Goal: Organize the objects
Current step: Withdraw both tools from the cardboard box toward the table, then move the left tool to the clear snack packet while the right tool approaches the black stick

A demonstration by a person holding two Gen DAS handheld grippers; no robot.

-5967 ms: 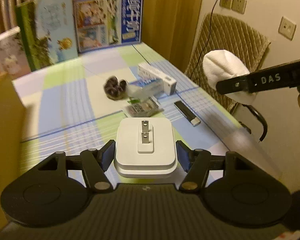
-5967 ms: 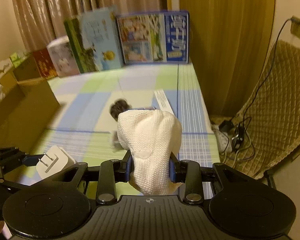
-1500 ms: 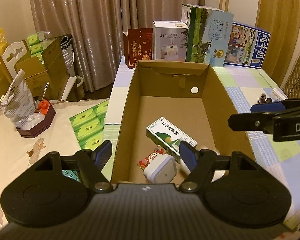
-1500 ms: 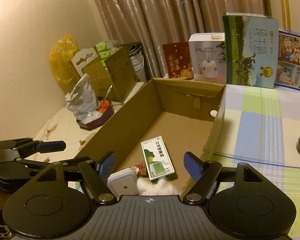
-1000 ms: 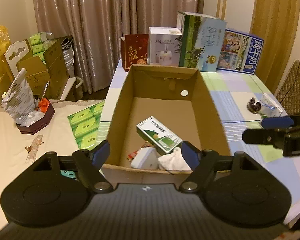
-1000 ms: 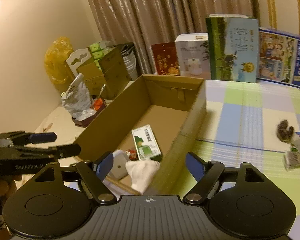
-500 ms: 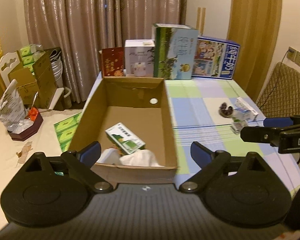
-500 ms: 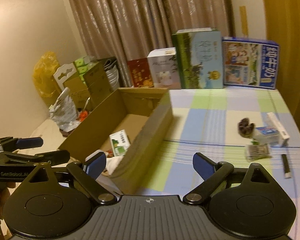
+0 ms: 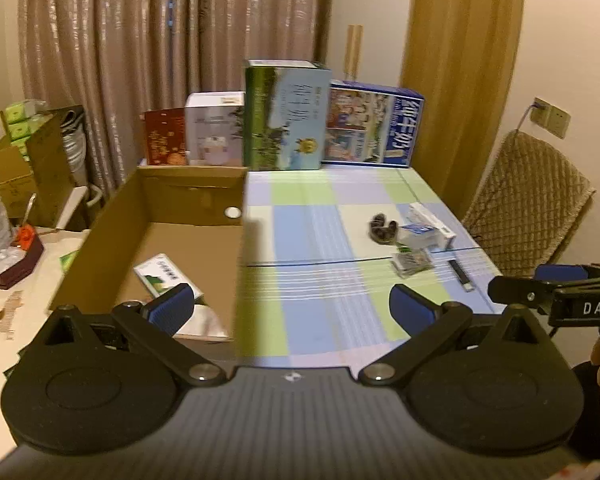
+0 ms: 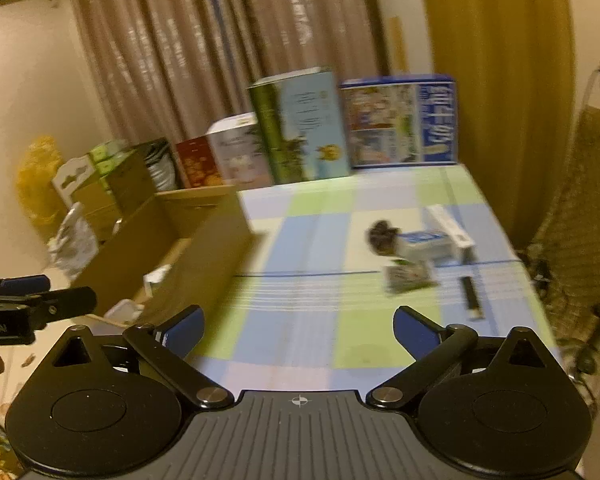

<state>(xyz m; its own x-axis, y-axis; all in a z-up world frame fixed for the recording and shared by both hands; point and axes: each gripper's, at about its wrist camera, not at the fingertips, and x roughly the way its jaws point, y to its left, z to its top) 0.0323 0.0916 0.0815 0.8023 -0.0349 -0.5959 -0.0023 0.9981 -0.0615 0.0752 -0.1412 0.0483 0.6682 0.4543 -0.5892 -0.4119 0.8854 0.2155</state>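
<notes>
Both grippers are spreading their jaws wide with nothing between them: the left gripper [image 9: 291,310] at lower centre of its view, the right gripper [image 10: 298,332] likewise. At middle left, a cardboard box [image 9: 240,240] is holding a green-and-white packet [image 9: 162,276]. At middle right, on the checked tablecloth [image 9: 312,240], a dark clump [image 9: 382,227], small boxes [image 9: 422,234] and a black stick [image 9: 460,276] are lying close together.

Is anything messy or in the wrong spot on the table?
Yes. A small heap still lies loose on the checked tablecloth, outside the cardboard box: a dark curled thing, a blue-and-white carton, a long white box, a crinkly packet and a black stick. Nothing looks spilled or broken.
</notes>
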